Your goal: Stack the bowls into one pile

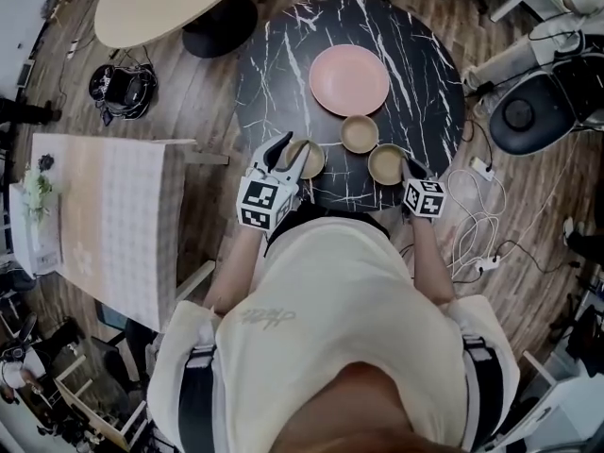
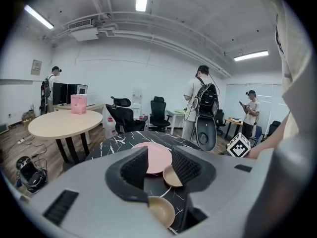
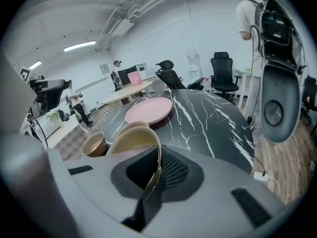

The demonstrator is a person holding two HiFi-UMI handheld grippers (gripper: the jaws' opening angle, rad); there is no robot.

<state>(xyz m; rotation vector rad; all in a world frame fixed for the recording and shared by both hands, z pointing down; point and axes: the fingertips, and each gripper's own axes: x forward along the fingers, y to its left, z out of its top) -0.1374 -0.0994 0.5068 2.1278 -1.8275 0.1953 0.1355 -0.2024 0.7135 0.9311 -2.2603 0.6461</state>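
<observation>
Three tan bowls and a pink plate (image 1: 349,79) sit on a black marble round table (image 1: 425,64). My right gripper (image 1: 408,170) is shut on the near rim of the right bowl (image 1: 387,164), which tilts up a little off the table. In the right gripper view that bowl (image 3: 131,142) fills the space ahead of the right gripper (image 3: 157,165). The middle bowl (image 1: 360,133) stands alone by the plate. My left gripper (image 1: 294,149) is open beside the left bowl (image 1: 308,159), and in its own view that bowl (image 2: 161,211) lies just under the left gripper (image 2: 159,162).
A beige round table (image 1: 160,3) stands at the far left, and a cloth-covered table (image 1: 113,215) at my left side. A round black chair base (image 1: 524,111) and white cables (image 1: 481,225) lie on the floor at the right. Several people (image 2: 198,100) and office chairs (image 2: 159,112) stand beyond.
</observation>
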